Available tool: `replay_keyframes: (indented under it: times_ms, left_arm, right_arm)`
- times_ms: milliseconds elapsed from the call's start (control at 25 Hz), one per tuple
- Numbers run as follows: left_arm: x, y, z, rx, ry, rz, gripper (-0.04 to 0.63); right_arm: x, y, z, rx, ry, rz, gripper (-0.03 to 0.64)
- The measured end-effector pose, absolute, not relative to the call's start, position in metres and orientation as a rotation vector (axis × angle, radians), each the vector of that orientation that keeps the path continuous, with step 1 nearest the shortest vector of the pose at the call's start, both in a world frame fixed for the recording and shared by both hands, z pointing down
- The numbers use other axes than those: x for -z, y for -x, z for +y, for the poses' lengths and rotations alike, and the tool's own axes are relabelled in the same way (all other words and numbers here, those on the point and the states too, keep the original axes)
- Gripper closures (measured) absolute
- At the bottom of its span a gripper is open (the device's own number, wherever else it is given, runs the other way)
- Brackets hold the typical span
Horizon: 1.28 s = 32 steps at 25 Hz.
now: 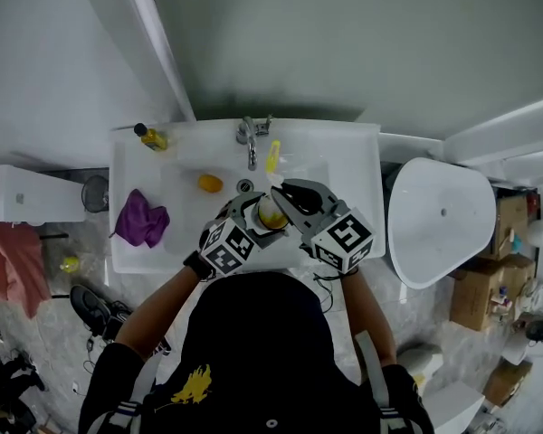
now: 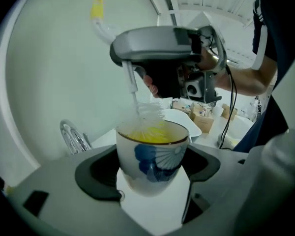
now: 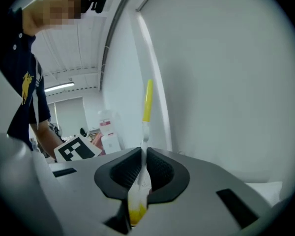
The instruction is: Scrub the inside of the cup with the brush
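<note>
Left gripper point(image 2: 153, 167): jaws clenched on the cup point(image 2: 153, 154), one pad on each side of its wall. The cup is white with a blue flower print and a dark rim, and its inside reads yellow. In the head view the cup point(image 1: 271, 213) sits mouth-up above the basin of the sink point(image 1: 362, 152), just in front of the faucet point(image 1: 250, 138).

Right gripper point(image 3: 142, 173): jaws closed on the clear lower handle of the brush point(image 3: 146, 102), and the yellow end of the handle stands up beyond them. From the left gripper view the right gripper point(image 2: 130, 65) hangs directly over the cup with the brush point(image 2: 148, 113) pointing down. The white bristles are at the cup's mouth, and their lower part is inside the rim.

Head view: both grippers meet over the basin, the left gripper point(image 1: 252, 211) and the right gripper point(image 1: 282, 193) close together on either side of the cup.

Surroundings:
- A purple cloth point(image 1: 141, 218) lies bunched on the sink's left ledge.
- A yellow bottle point(image 1: 151, 136) stands at its back left corner.
- A small orange object point(image 1: 210, 183) lies in the basin left of the drain; what it is I cannot tell.
</note>
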<state>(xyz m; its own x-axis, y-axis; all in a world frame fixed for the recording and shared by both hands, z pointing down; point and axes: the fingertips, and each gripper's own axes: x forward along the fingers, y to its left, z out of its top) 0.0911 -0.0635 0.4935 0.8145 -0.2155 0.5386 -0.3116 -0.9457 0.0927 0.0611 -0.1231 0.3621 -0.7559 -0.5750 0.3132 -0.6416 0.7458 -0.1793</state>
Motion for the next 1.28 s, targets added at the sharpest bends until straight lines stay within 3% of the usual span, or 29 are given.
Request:
replay_keyframes:
  times_ms: [320, 680, 880, 1280]
  left_arm:
    - [-0.494, -0.077, -0.078, -0.743, -2.77, -0.491, 0.193]
    - [-0.519, -0.05, -0.096, -0.672, -2.721, -0.665, 0.194]
    - [-0.565, -0.035, -0.105, -0.763, -2.616, -0.763, 0.195]
    - [-0.698, -0.015, -0.118, -0.925, -2.398, -0.881, 0.193]
  right_arm:
    - [-0.325, -0.111, -0.12, -0.662, -1.199, -2.87, 0.563]
    - [-0.292, -0.173, -0.145, -0.631, -1.525, -2.847, 0.563]
    - [-0.395, -0.19, -0.161, -0.737, -1.579, -2.465, 0.563]
    - [-0.621, -0.143, -0.147, -1.019, -1.379, -2.065, 0.563]
